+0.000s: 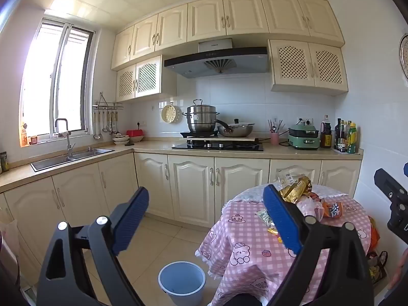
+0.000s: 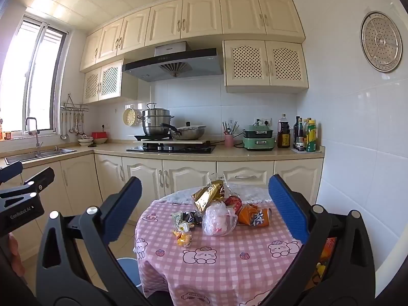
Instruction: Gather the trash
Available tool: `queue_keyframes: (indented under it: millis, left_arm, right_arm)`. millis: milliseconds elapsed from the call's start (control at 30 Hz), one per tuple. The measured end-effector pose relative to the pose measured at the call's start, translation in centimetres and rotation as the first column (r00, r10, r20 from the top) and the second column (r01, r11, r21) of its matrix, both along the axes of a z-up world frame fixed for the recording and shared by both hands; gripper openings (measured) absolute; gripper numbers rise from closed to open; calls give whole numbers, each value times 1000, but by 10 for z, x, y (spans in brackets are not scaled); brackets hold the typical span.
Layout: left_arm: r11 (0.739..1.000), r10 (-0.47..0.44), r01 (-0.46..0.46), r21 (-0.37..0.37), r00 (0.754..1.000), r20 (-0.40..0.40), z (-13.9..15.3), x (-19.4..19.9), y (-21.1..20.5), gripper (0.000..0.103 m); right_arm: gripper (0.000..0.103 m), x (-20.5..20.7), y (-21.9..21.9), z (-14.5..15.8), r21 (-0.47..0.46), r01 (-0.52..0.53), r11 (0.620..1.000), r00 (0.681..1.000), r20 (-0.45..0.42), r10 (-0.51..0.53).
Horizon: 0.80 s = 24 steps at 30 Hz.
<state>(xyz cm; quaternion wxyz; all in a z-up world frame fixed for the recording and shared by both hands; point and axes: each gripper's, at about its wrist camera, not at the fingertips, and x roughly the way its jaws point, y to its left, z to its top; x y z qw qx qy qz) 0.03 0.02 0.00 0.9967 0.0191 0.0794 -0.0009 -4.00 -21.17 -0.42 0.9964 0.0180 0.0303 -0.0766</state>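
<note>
Nothing looks collected yet: the trash pile sits mid-desk toward the far edge, the blue bin on the floor looks empty, and both the left gripper and right gripper have their fingers wide apart, holding nothing.

A small kitchen has cream wooden cabinets above and below a beige stone counter that runs in an L along white tiled walls. Strong daylight comes through a sliding window with a grey frame over a steel double sink, and a grey range hood hangs over a black gas hob. The floor is of pale beige tiles.
</note>
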Motion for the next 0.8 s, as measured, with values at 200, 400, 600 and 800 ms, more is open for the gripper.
queue_keyframes:
  millis: [200,400,600,800]
  left_arm:
    - [1000,-1,1,0,1000,-2,-1,2,-1,89]
    - [1000,-2,2,1,1000,2,1,0,-1,89]
    - [1000,-2,2,2,1000,-1,-2,1,-4,89]
    - [1000,-4,4,2,1000,-7,-8,3,-2,89]
  right_arm:
    - [98,-1,0,0,-4,2,1000,1000,0,-2]
    - [98,0,0,0,-5,-1,1000,1000,-6,1]
    - [98,0,0,0,-6,2,1000,1000,-8,-2]
    - [98,6,-2,-11,-4,4,1000,1000,-12,-4]
